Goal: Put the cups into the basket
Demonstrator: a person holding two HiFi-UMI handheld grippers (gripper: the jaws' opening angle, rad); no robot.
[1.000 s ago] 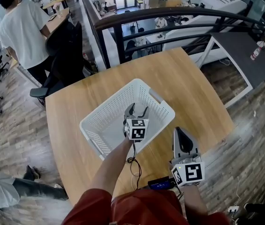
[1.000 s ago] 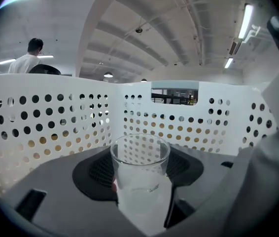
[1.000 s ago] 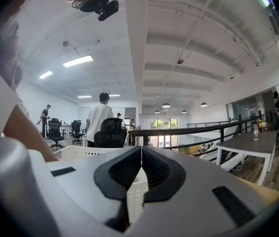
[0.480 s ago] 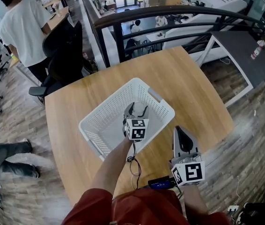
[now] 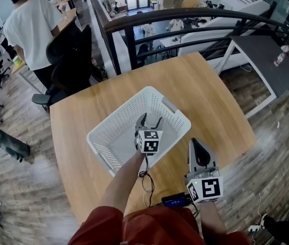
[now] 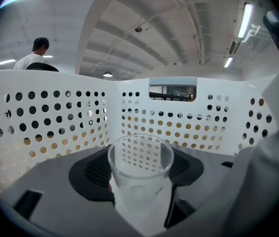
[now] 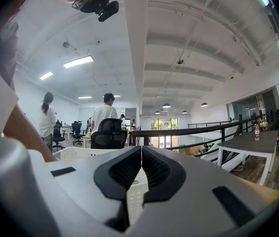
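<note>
Left gripper (image 5: 148, 121), inside the white basket (image 5: 114, 124), grasps a clear cup (image 6: 140, 174) upright between its jaws. Right gripper (image 5: 195, 143), clenched on nothing, has the basket just to its left.

One white basket (image 5: 109, 126), one wooden table (image 5: 200, 86), one clear cup (image 6: 140, 172), two grippers, the left gripper (image 5: 150, 121) and right gripper (image 5: 195, 143), and one black chair (image 5: 73, 50) far left.

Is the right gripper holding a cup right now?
No, the right gripper has its jaws shut together with nothing between them; the clear cup is in the left gripper.
</note>
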